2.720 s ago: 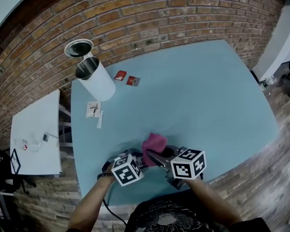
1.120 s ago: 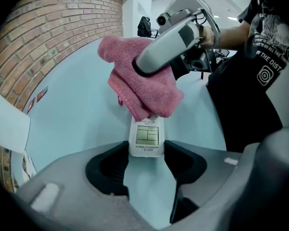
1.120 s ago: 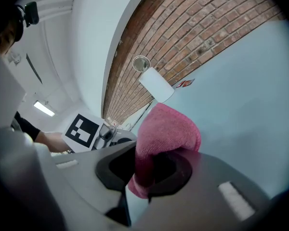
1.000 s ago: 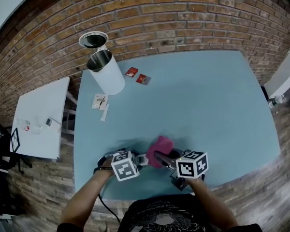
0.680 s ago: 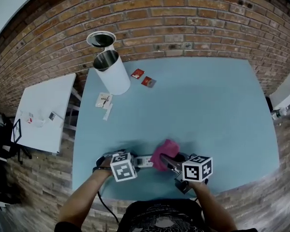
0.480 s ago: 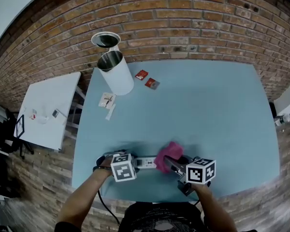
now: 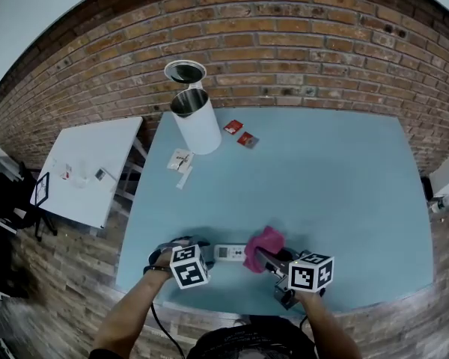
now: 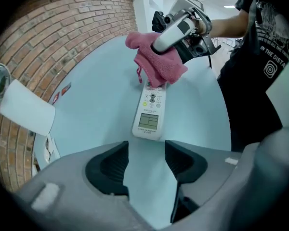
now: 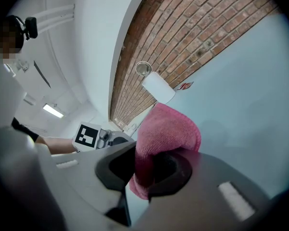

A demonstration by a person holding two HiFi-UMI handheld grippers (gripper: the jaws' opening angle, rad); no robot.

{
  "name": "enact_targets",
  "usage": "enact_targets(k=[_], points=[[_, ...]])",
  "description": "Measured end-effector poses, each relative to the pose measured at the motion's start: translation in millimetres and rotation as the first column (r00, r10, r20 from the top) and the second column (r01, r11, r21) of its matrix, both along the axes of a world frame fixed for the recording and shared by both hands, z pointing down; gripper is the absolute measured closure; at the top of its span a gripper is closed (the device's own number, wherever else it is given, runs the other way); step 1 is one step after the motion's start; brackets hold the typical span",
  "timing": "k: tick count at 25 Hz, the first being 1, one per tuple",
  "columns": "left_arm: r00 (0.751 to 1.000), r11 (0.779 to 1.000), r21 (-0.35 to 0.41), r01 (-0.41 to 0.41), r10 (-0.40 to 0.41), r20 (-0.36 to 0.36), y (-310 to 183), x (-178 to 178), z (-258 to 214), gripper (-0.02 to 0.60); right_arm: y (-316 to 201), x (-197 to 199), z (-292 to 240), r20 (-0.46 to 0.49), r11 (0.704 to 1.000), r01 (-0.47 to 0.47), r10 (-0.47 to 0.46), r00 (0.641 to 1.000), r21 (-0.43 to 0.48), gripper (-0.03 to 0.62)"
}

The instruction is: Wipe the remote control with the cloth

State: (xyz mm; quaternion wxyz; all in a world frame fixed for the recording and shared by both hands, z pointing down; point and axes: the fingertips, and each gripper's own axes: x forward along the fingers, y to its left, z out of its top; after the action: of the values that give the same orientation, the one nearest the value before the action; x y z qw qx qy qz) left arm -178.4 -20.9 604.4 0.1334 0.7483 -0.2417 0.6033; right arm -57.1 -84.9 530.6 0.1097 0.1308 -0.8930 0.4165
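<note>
A white remote control (image 7: 229,253) (image 8: 149,112) lies flat on the blue table (image 7: 322,178), screen end toward my left gripper. My left gripper (image 7: 206,250) (image 8: 146,150) points down just short of that end. It is open; its jaws have just opened a little further, and only bare table shows between them. The pink cloth (image 7: 264,245) (image 8: 156,61) (image 9: 166,129) is bunched over the remote's far end. My right gripper (image 7: 263,259) (image 9: 147,170) is shut on the cloth, so that end of the remote is hidden.
A white cylindrical bin (image 7: 198,122) (image 9: 158,88) stands at the table's back left, with a round lid (image 7: 185,72) behind it. Two red packets (image 7: 240,132) and some paper slips (image 7: 181,161) lie nearby. A white side table (image 7: 90,170) stands to the left. A brick wall runs behind.
The right gripper has slid the cloth slightly right along the remote, baring more of its near half. The left gripper stays at the remote's near end. The head view has shifted.
</note>
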Motion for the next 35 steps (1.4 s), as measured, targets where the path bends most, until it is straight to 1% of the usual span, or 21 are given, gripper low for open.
enact_targets(k=[2, 3, 4, 6, 8, 10, 12, 14, 16, 17, 18, 20, 21, 22, 23, 25, 29, 32, 35], points=[[0.997, 0.995, 0.069, 0.069, -0.068, -0.026, -1.1, -2.8, -11.5, 0.341, 4.2, -0.2, -6.7, -0.003, 1.000, -0.020, 0.020, 1.000, 0.023, 0.531], [0.993, 0.988, 0.106, 0.113, -0.108, -0.054, -1.1, -2.8, -18.8, 0.351, 7.7, -0.5, -10.2, -0.006, 0.999, -0.029, 0.029, 1.000, 0.036, 0.533], [0.984, 0.976, 0.140, 0.164, -0.152, -0.091, -0.2, -2.5, -26.5, 0.366, 12.5, -1.0, -13.4, -0.009, 0.998, -0.034, 0.035, 0.999, 0.048, 0.533], [0.954, 0.941, 0.195, 0.276, -0.244, -0.175, 4.3, -1.6, -41.7, 0.371, 24.6, -2.2, -17.8, -0.019, 0.997, -0.037, 0.039, 0.999, 0.071, 0.533], [0.911, 0.897, 0.230, 0.377, -0.314, -0.265, 12.1, 2.2, -55.8, 0.371, 37.7, -2.2, -20.5, -0.037, 0.995, -0.036, 0.040, 0.999, 0.097, 0.533], [0.865, 0.857, 0.247, 0.452, -0.354, -0.354, 22.7, 10.0, -67.8, 0.373, 51.7, -1.9, -23.9, -0.054, 0.992, -0.037, 0.044, 0.998, 0.124, 0.533], [0.819, 0.821, 0.256, 0.510, -0.371, -0.439, 32.7, 20.9, -79.0, 0.373, 65.4, -1.8, -28.4, -0.061, 0.989, -0.051, 0.060, 0.996, 0.141, 0.533], [0.767, 0.788, 0.258, 0.558, -0.372, -0.524, 40.3, 33.8, -92.3, 0.373, 77.7, -1.6, -34.2, -0.066, 0.984, -0.069, 0.080, 0.995, 0.162, 0.533], [0.712, 0.756, 0.252, 0.604, -0.368, -0.598, 47.6, 46.4, -103.9, 0.379, 89.8, -0.6, -41.1, -0.084, 0.975, -0.080, 0.100, 0.991, 0.209, 0.531], [0.686, 0.736, 0.253, 0.628, -0.371, -0.626, 51.2, 50.6, -108.2, 0.380, 95.7, 0.4, -44.7, -0.098, 0.967, -0.084, 0.110, 0.989, 0.242, 0.533], [0.664, 0.708, 0.259, 0.657, -0.380, -0.645, 54.5, 52.3, -112.1, 0.389, 101.4, 1.9, -48.3, -0.113, 0.957, -0.087, 0.123, 0.986, 0.276, 0.533], [0.618, 0.644, 0.265, 0.718, -0.413, -0.669, 60.9, 52.7, -118.4, 0.579, 111.7, 5.9, -55.7, -0.136, 0.937, -0.095, 0.148, 0.980, 0.336, 0.533], [0.594, 0.622, 0.257, 0.740, -0.425, -0.683, 64.2, 54.8, -121.5, 0.580, 116.3, 8.0, -59.6, -0.143, 0.927, -0.099, 0.160, 0.977, 0.362, 0.533], [0.572, 0.606, 0.245, 0.756, -0.431, -0.698, 67.3, 58.4, -125.3, 0.580, 120.8, 10.1, -63.7, -0.147, 0.917, -0.104, 0.172, 0.974, 0.385, 0.533], [0.553, 0.594, 0.236, 0.769, -0.432, -0.712, 70.5, 62.6, -129.1, 0.581, 125.1, 12.4, -67.6, -0.149, 0.907, -0.110, 0.185, 0.971, 0.406, 0.533], [0.528, 0.574, 0.230, 0.786, -0.430, -0.733, 77.1, 69.7, -135.2, 0.581, 132.9, 16.5, -75.2, -0.149, 0.888, -0.123, 0.208, 0.967, 0.444, 0.533], [0.500, 0.542, 0.236, 0.806, -0.413, -0.761, 88.1, 79.3, -147.4, 0.581, 145.3, 24.6, -85.4, -0.165, 0.849, -0.134, 0.250, 0.954, 0.512, 0.534], [0.487, 0.531, 0.240, 0.813, -0.393, -0.780, 91.6, 86.4, -153.7, 0.581, 151.1, 32.7, -85.7, -0.169, 0.832, -0.156, 0.285, 0.943, 0.532, 0.534], [0.482, 0.532, 0.235, 0.814, -0.389, -0.785, 95.1, 95.7, -155.6, 0.581, 155.9, 40.2, -86.9, -0.170, 0.827, -0.172, 0.305, 0.937, 0.536, 0.534]])
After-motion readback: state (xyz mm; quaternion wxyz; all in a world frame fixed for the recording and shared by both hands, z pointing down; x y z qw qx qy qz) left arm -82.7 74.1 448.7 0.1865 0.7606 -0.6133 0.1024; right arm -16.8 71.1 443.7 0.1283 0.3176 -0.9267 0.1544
